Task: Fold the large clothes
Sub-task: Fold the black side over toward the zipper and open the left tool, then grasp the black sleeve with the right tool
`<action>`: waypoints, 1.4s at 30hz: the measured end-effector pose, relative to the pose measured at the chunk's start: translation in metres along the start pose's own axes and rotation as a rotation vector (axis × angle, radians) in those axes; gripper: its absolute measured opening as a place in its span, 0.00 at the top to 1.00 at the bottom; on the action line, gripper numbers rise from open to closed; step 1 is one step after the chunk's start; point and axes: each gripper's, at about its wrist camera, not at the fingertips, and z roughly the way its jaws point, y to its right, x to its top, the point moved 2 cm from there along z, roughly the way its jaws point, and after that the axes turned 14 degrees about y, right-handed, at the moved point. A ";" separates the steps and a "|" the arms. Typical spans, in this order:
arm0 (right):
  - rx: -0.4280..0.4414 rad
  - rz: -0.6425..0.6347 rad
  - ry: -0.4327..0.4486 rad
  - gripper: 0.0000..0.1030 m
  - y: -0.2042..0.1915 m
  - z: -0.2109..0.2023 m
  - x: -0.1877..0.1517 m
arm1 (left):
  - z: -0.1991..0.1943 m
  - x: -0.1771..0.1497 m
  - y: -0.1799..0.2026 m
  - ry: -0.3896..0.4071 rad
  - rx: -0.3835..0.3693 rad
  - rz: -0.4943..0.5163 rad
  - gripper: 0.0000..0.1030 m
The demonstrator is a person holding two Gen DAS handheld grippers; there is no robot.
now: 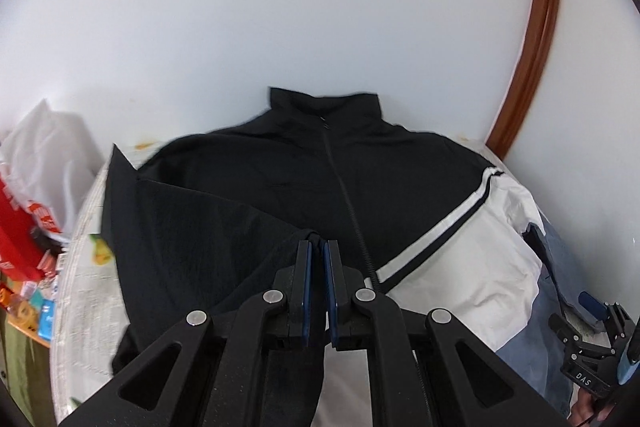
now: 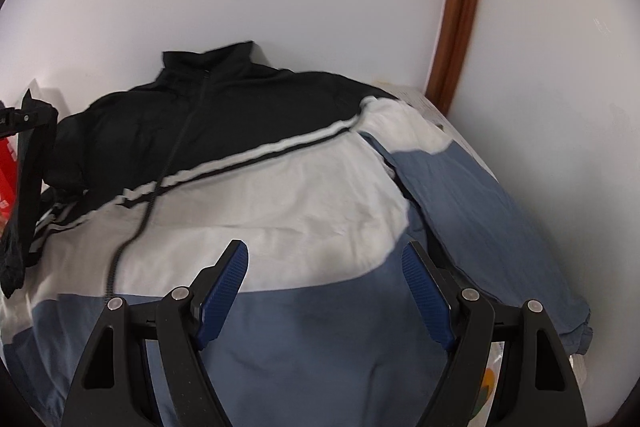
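Note:
A zip-front jacket (image 1: 280, 171) lies spread on the table with its collar toward the wall; it is black on top, white with a black stripe in the middle and blue at the hem (image 2: 320, 339). My left gripper (image 1: 317, 245) is shut on the jacket's black sleeve (image 1: 224, 227), which is drawn across the chest. In the right wrist view that sleeve (image 2: 28, 187) hangs from the left gripper (image 2: 32, 115) at the left edge. My right gripper (image 2: 324, 259) hovers open over the white and blue front, with nothing between its pads. The other sleeve (image 2: 480, 211), blue, lies flat at the right.
A white wall stands just behind the table, with a brown wooden frame (image 1: 532, 39) at the right. A white plastic bag (image 1: 44, 155) and red packages (image 1: 16, 227) crowd the left side. A fruit-print tablecloth (image 1: 84, 267) shows beside the jacket.

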 end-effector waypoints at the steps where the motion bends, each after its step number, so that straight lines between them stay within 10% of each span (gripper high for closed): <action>1: -0.006 0.001 -0.005 0.24 0.004 0.002 -0.003 | 0.005 -0.002 0.003 -0.009 -0.002 0.005 0.93; 13: -0.036 0.013 -0.021 0.24 0.028 0.019 -0.014 | 0.045 -0.017 0.020 -0.104 -0.025 -0.009 0.90; 18: -0.025 0.013 -0.008 0.24 0.021 0.012 -0.011 | 0.026 -0.011 0.026 -0.058 -0.068 0.024 0.49; 23: 0.001 -0.010 0.014 0.24 0.003 0.002 -0.003 | -0.008 0.000 0.023 0.014 -0.065 0.050 0.42; 42: 0.369 -0.105 0.019 0.27 -0.166 -0.003 0.041 | -0.090 -0.093 -0.159 -0.053 0.244 -0.107 0.34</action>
